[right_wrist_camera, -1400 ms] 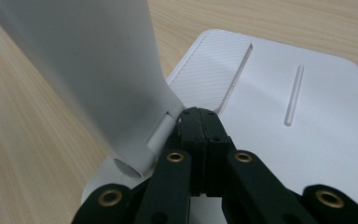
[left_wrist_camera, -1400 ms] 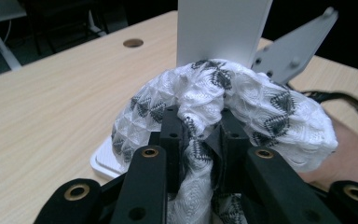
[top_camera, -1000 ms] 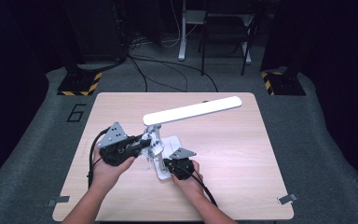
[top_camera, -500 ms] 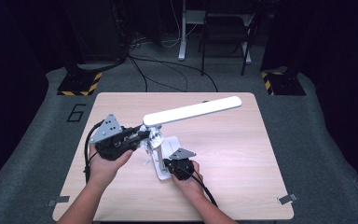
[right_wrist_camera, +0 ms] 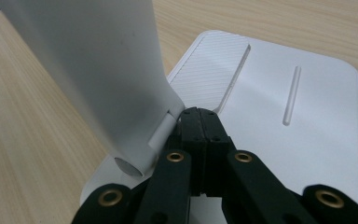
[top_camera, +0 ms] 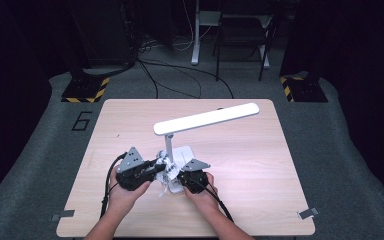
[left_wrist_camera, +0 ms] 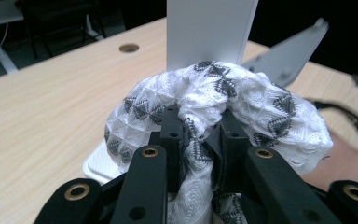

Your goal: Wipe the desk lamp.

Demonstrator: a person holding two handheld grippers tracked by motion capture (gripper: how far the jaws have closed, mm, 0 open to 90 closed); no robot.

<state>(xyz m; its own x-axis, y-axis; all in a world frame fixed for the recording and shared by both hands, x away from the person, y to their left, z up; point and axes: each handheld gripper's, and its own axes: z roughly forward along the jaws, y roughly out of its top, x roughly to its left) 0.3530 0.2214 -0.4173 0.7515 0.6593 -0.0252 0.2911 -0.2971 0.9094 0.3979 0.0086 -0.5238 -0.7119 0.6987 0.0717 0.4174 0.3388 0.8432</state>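
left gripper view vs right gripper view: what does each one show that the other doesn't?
Left gripper view alone: the left tongs shut on a bunched white cloth with black triangle patterning, held against the lamp's upright; a round hole in the table; a grey three-cornered plate behind.

Right gripper view alone: the right tongs shut with nothing between them, tips at the foot of the upright, and the top of the lamp base with its ribbed panel and narrow slot.

Both: the white desk lamp's upright and the light wooden table.
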